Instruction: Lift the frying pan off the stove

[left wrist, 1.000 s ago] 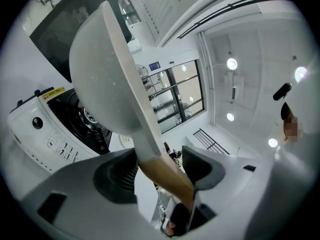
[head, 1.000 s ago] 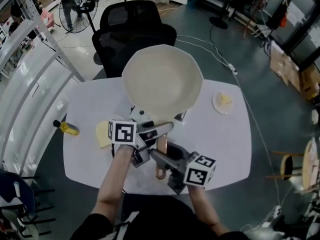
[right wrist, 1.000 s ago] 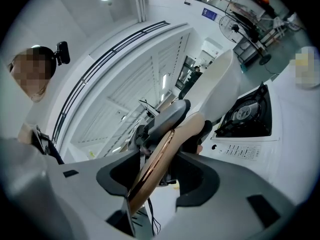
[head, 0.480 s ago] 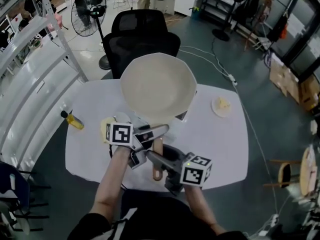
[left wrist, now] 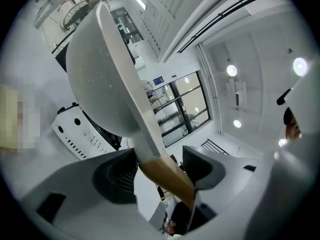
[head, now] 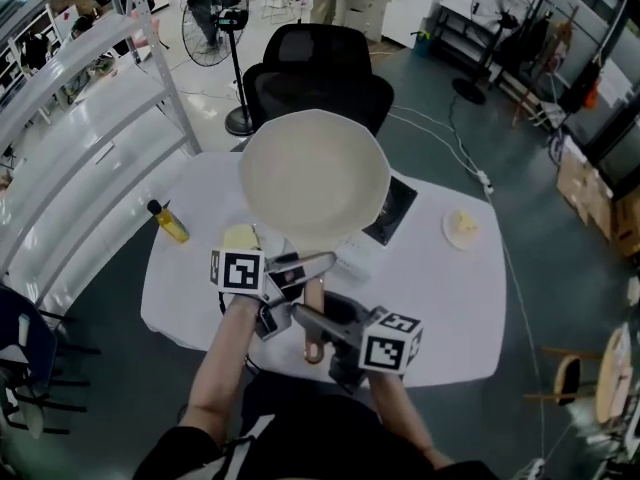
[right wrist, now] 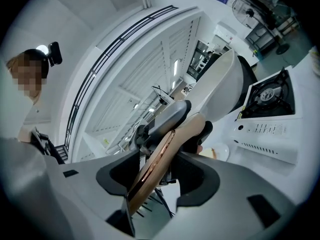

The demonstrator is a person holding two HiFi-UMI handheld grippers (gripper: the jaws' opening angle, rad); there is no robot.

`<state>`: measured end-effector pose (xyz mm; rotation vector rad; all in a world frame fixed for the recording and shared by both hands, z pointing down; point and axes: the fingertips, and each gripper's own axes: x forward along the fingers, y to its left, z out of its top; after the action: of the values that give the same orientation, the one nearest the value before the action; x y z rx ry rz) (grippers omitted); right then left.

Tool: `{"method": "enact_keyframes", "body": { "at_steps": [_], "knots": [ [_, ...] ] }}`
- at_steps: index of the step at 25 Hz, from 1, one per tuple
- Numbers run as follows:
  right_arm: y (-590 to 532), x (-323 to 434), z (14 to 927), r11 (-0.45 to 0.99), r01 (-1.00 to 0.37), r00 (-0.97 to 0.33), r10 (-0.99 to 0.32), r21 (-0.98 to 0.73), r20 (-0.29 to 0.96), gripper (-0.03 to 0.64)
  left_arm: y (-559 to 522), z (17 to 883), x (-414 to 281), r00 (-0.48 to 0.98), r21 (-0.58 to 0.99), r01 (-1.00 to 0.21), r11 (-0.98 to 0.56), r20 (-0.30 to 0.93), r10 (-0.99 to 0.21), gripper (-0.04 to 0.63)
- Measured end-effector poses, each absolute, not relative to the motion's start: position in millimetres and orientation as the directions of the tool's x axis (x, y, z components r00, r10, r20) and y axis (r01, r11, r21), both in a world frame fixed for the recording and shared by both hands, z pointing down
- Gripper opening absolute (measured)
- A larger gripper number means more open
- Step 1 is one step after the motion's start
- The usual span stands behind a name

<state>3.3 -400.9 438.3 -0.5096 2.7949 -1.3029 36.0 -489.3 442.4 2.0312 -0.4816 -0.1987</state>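
A cream frying pan point(head: 315, 178) hangs in the air above the white table point(head: 440, 298), tilted, with its wooden handle point(head: 316, 308) pointing toward me. My left gripper point(head: 308, 268) is shut on the handle close to the pan's bowl. My right gripper point(head: 305, 316) is shut on the handle's near end. The black-topped stove point(head: 388, 213) peeks out from under the pan's right edge. In the left gripper view, the pan point(left wrist: 100, 69) rises edge-on from the left gripper point(left wrist: 160, 166), with the stove point(left wrist: 80, 131) below. The right gripper view shows the handle point(right wrist: 160, 154) and the stove point(right wrist: 270, 109).
An oil bottle point(head: 168, 221) and a yellow item point(head: 240, 236) lie on the table's left. A small plate with food point(head: 463, 228) sits at the right. A black chair point(head: 320, 68) stands behind the table, metal shelving point(head: 70, 118) at the left.
Both grippers have carried the pan up and to the left of the stove. More of the stove's black top now shows at the pan's right edge.
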Motion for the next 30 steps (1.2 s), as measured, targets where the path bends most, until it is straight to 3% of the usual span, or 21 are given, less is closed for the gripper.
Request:
{"method": "enact_keyframes", "body": {
  "at_steps": [15, 30],
  "knots": [
    [-374.6, -64.2, 442.3, 0.624, -0.194, -0.980, -0.162, -0.757, 0.118, 0.218, -467.0, 446.4, -39.6, 0.849, 0.867, -0.305, -0.394, 0.061, -0.525, 0.272],
    [-365.6, -84.1, 468.7, 0.614, -0.174, -0.985, -0.093, -0.770, 0.148, 0.218, -459.1, 477.2, -68.4, 0.810, 0.879, -0.335, -0.339, 0.085, -0.581, 0.273]
  ]
}}
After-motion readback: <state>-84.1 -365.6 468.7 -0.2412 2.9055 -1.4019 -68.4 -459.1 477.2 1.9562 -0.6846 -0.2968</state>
